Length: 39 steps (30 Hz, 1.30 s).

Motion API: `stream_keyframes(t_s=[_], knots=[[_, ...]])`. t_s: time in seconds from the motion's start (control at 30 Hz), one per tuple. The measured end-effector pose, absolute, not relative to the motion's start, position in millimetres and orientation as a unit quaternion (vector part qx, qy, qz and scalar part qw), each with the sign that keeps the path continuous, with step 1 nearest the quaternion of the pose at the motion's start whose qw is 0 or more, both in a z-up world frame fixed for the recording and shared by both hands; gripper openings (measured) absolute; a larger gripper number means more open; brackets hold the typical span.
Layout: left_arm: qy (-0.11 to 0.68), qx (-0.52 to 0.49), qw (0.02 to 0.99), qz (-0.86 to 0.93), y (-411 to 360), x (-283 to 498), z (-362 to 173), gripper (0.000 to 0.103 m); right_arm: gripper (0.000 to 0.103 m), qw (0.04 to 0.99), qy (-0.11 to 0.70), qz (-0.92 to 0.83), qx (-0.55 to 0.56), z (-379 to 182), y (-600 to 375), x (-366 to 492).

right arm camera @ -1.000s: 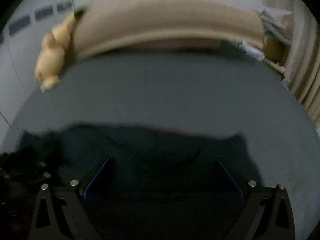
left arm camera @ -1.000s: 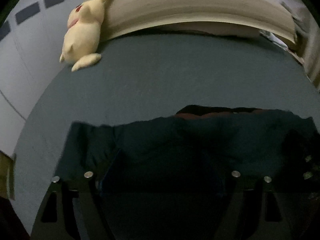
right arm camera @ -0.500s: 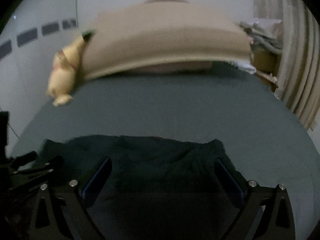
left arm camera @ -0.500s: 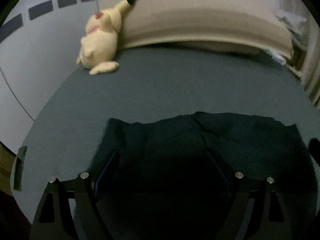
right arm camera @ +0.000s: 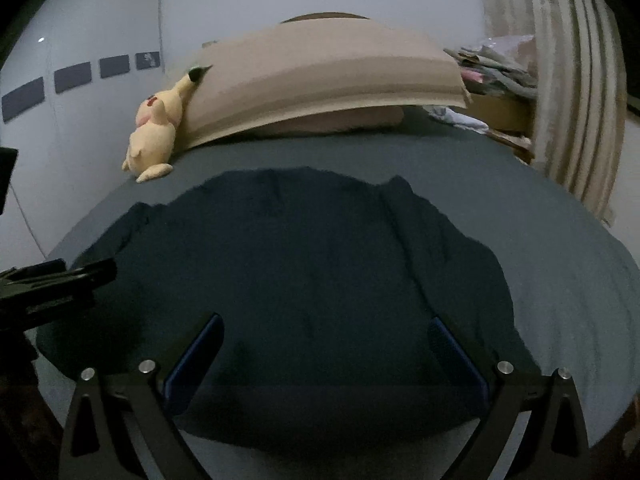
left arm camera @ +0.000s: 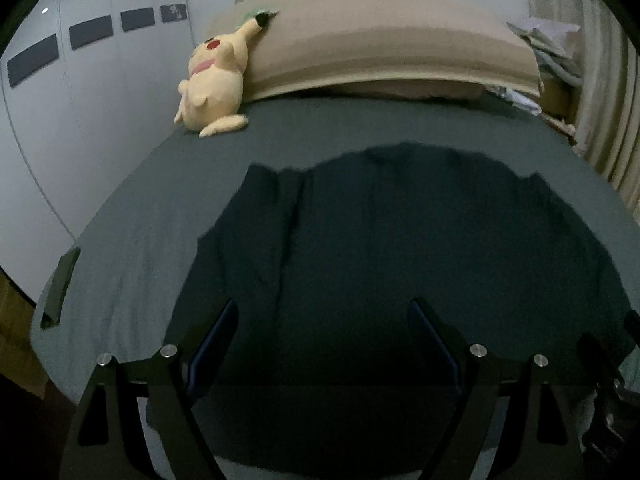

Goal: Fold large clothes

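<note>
A large dark teal garment (left arm camera: pixel 400 248) lies spread flat on the grey-blue bed sheet (left arm camera: pixel 132 248); it also shows in the right wrist view (right arm camera: pixel 304 272). My left gripper (left arm camera: pixel 322 332) is open and empty above the garment's near left part. My right gripper (right arm camera: pixel 326 344) is open and empty above its near right part. The left gripper also shows at the left edge of the right wrist view (right arm camera: pixel 52 284). The right gripper shows at the lower right edge of the left wrist view (left arm camera: pixel 608 392).
A yellow plush toy (left arm camera: pixel 214 88) leans on a beige pillow roll (left arm camera: pixel 384 52) at the bed's head. A white wall (left arm camera: pixel 80 112) runs along the left. Striped curtains (right arm camera: pixel 572 92) and piled clutter (right arm camera: pixel 492 68) stand at the right.
Both grippers have pulled back and risen from the garment. The garment now lies spread out flat, with much more of it in view than a second ago.
</note>
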<state>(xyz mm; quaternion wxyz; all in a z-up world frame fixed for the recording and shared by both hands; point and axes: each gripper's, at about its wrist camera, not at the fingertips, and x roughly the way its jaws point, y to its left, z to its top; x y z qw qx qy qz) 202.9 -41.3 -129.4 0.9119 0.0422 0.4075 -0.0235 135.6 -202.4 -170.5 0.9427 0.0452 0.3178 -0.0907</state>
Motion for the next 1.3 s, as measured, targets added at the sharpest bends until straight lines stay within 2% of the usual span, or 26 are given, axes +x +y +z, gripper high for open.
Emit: stream_keyframes(t_s=[0.17,0.43,0.53,0.67,0.83,1.03,1.3], knots=[[0.432,0.033,0.901,-0.019,-39,199,-158,0.088,0.103,0.930,0.353,-0.092,0.045,-200,-210,140],[0.397,0.028,0.917,-0.032,-33,193,-178,0.092,0.103,0.927,0.359,-0.087,0.058,-217,-215,146],[0.414,0.013,0.909,-0.033,-24,189,-165,0.092,0.103,0.921,0.373,-0.084,0.067,-204,-219,143],[0.384,-0.023,0.923,-0.030,-11,163,-124,0.092,0.103,0.930,0.348,-0.066,0.095,-165,-217,118],[0.377,-0.006,0.925,-0.055,-18,117,-92,0.092,0.103,0.932,0.350,-0.033,0.093,-134,-194,81],[0.354,0.011,0.934,-0.052,-22,76,-82,0.092,0.103,0.935,0.345,-0.032,0.071,-123,-171,27],[0.346,0.015,0.936,-0.055,-18,66,-76,0.092,0.103,0.949,0.306,-0.063,0.054,-108,-165,-2]])
